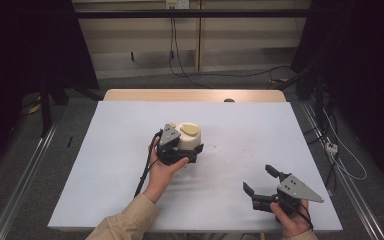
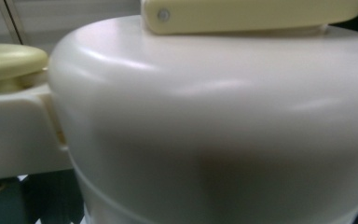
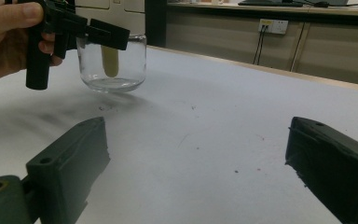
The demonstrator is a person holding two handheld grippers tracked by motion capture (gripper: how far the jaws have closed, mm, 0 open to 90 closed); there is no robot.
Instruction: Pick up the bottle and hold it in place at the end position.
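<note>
While the left tool [image 1: 192, 150] sits right up against the jar [image 1: 187, 140] near the middle of the tabletop [image 1: 105, 150], the right tool [image 1: 259, 181] hangs well apart, near the front right edge, jaws spread wide with nothing between them. From the right tool, the jar lies ahead and to the left across bare tabletop; in the right gripper view it's a clear glass body [image 3: 114, 63] standing upright, with the left tool [image 3: 88, 30] at its rim level. The cream lid [image 2: 214, 116] with its yellowish latch [image 2: 256, 14] is pressed close against the left gripper view's lens. Jaws look to straddle the jar's upper part, but I can't tell whether they actually pinch it (own jaws hidden in its view). Left hand [image 1: 162, 170] is clearly the nearer one. My read: the left steadies the jar, and the right has to travel forward-left to reach the lid from above or the free side.
</note>
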